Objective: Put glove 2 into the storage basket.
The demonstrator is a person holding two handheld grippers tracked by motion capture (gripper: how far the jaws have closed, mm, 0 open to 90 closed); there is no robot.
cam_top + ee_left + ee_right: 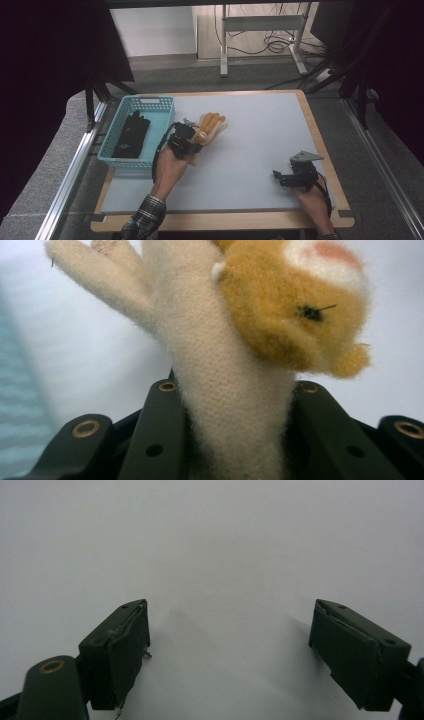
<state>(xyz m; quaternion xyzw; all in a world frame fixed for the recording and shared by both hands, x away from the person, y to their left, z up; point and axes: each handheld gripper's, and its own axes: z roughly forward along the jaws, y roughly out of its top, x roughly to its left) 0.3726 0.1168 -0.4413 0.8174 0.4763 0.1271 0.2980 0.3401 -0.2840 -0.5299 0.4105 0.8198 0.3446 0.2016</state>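
A fuzzy cream glove with an orange animal face is lifted off the white table top, just right of the teal basket. My left gripper is shut on the glove's cuff. In the left gripper view the glove stands up between the two black jaws of the left gripper, which press on its sides. A black glove lies inside the basket. My right gripper rests low near the table's front right, and in its own view the right gripper stands open over bare table.
The table has a wooden border. Beyond it are a grey floor, a white desk frame and cables. Dark curtains hang at both sides. A metal rail runs along the left.
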